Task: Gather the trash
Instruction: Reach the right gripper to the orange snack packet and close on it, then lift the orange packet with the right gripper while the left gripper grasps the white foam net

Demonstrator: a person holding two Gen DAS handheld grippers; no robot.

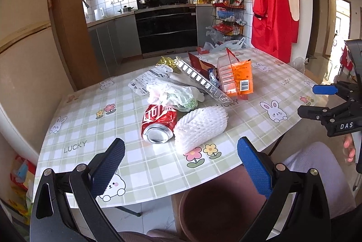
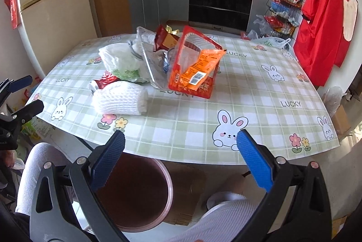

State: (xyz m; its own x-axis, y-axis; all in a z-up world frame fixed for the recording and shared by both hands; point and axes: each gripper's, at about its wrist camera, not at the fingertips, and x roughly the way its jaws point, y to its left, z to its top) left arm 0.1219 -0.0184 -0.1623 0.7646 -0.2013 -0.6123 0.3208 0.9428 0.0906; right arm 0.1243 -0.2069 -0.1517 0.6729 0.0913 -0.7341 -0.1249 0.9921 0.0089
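Observation:
A pile of trash lies mid-table: a crushed red can (image 1: 158, 123) lying on its side, white foam netting (image 1: 200, 129) beside it, a crumpled white-green plastic bag (image 1: 174, 93), a clear plastic tray (image 1: 201, 81) and an orange snack bag (image 1: 243, 79). In the right wrist view the foam netting (image 2: 121, 98) and orange bag (image 2: 194, 71) show too. A brown bin (image 2: 135, 192) stands on the floor below the table's near edge. My left gripper (image 1: 181, 165) is open and empty, just short of the can. My right gripper (image 2: 181, 158) is open and empty over the bin and table edge.
The table (image 1: 74, 129) has a green checked cloth with rabbits. A red apron (image 1: 275, 13) hangs on the right wall. A fridge (image 2: 54, 11) stands left. A wire rack of goods (image 1: 228, 15) and plastic bags stand behind the table. My knees in white show below.

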